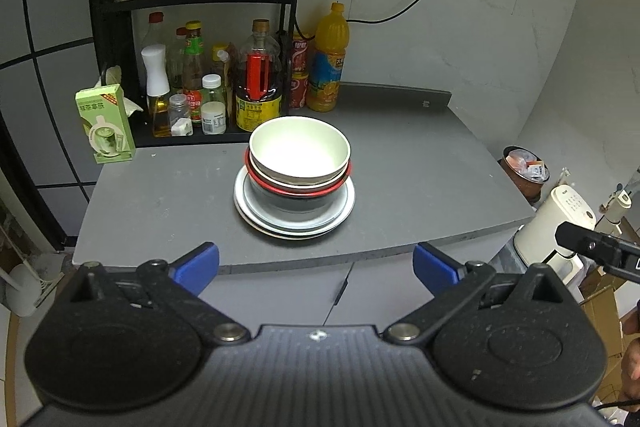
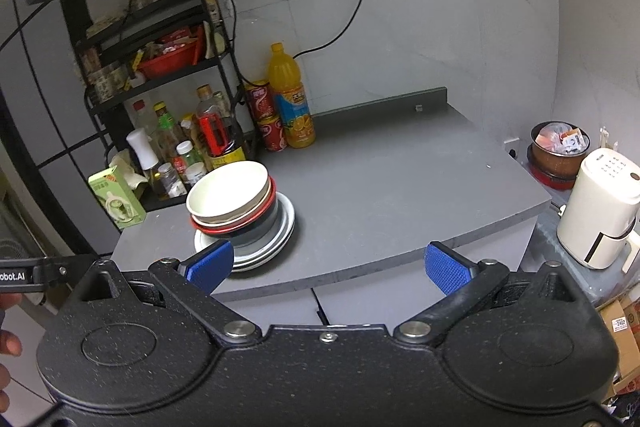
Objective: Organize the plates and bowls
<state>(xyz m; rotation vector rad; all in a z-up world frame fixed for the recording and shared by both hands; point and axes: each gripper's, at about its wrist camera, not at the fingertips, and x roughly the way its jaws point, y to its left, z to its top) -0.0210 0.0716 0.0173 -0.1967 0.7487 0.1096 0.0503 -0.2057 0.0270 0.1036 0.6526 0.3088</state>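
- Both grippers are empty right now. The left gripper (image 1: 316, 269) has its blue-padded fingers (image 1: 198, 267) spread wide apart, nothing between them, held back off the front edge of the counter. Same deal with the right gripper (image 2: 330, 269): blue pads (image 2: 448, 267) wide apart, nothing held.
- The stuff to organize is all in one pile: a cream-white round bowl (image 1: 299, 151) nested on top of a red-rimmed bowl (image 1: 298, 187), which sits in a dark grey bowl (image 1: 296, 203), all on a stack of pale grey-white round plates (image 1: 294, 219). The pile sits roughly mid-counter, a bit toward the bottle rack.
- My read: either the stacking is pretty much done and the hands are backed off, or nothing's started yet. Can't tell which from this alone. If there's more to do, the next move is reaching in and pinching the top bowl's rim. The nest looks a bit tilted, so lift it straight up.
- The surface is a flat matte grey countertop (image 1: 400, 163), bare on the right half.
- Around it: a black wire rack of sauce bottles (image 1: 192, 83), a tall orange juice bottle (image 1: 328, 63), a green drink carton (image 1: 105, 125), and a cream-white kitchen appliance (image 2: 600, 211) off the right end.
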